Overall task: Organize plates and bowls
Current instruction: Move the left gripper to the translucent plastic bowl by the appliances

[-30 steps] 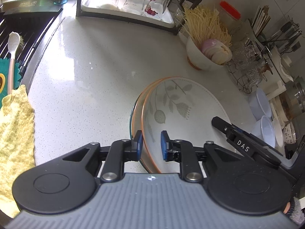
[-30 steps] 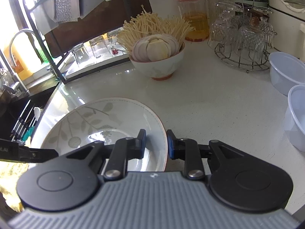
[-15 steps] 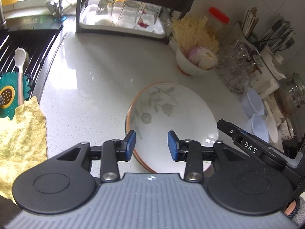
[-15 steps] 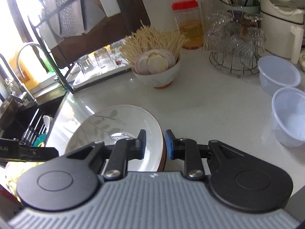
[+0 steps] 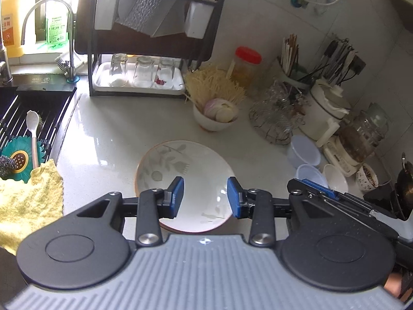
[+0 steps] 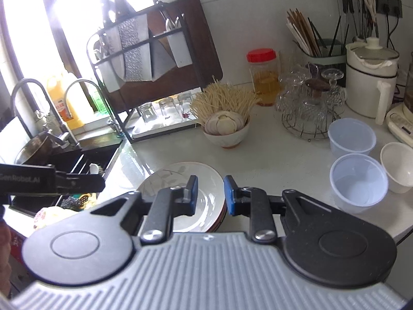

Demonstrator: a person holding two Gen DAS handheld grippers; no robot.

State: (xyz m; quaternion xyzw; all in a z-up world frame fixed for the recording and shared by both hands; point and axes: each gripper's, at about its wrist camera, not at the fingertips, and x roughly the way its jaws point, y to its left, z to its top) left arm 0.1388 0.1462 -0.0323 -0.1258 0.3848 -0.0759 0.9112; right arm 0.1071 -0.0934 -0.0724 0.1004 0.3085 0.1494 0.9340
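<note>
Counter (image 5: pixel 108 134) pale and glossy, sink (image 5: pixel 33 108) beside, left claw (image 5: pixel 205 197), right claw (image 6: pixel 211 195) both parted, empty.

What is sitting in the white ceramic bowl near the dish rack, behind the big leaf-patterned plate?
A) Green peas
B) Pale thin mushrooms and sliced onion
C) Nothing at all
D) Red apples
B: the white ceramic bowl holds a bunch of pale thin mushrooms and sliced onion, standing behind the leaf-patterned plate.
</note>
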